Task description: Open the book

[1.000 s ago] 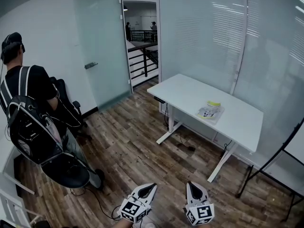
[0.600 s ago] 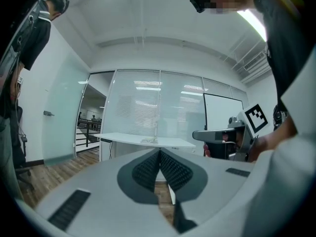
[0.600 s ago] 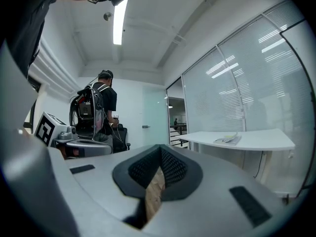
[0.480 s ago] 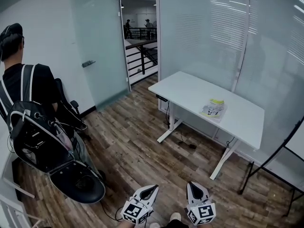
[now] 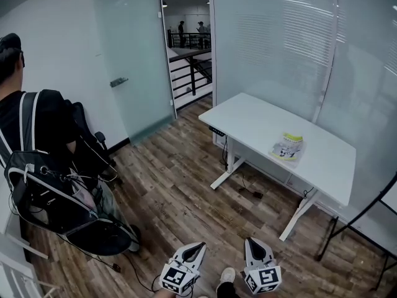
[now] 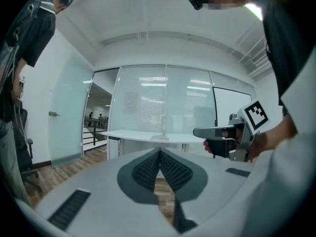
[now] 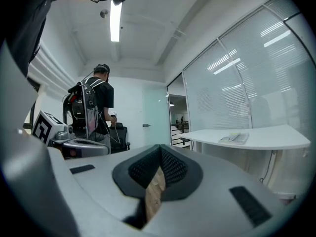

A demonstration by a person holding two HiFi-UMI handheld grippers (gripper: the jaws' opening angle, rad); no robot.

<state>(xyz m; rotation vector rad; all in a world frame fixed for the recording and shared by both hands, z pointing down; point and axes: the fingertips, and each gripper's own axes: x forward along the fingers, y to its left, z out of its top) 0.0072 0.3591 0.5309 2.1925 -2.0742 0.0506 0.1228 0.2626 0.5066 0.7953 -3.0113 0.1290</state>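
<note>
The book (image 5: 288,148), a thin one with a yellow-and-white cover, lies shut on the white desk (image 5: 260,126) across the room. It shows small in the right gripper view too, the book (image 7: 234,138) on the desk top. Both grippers hang low at the bottom of the head view, far from the desk. My left gripper (image 5: 193,248) is shut with nothing in it, its tips (image 6: 160,152) meeting. My right gripper (image 5: 255,244) is likewise shut and empty, its tips (image 7: 160,149) together over the wooden floor.
A person with a black backpack (image 5: 46,185) stands at the left by an office chair (image 5: 93,144). A frosted glass door (image 5: 133,61) and glass walls close the room. Cables (image 5: 251,191) trail under the desk. A second desk edge (image 5: 384,228) shows at right.
The view has shifted forward: the desk and book sit slightly further right and lower, and the person with the backpack has slid toward the left edge. Both grippers stay shut.
</note>
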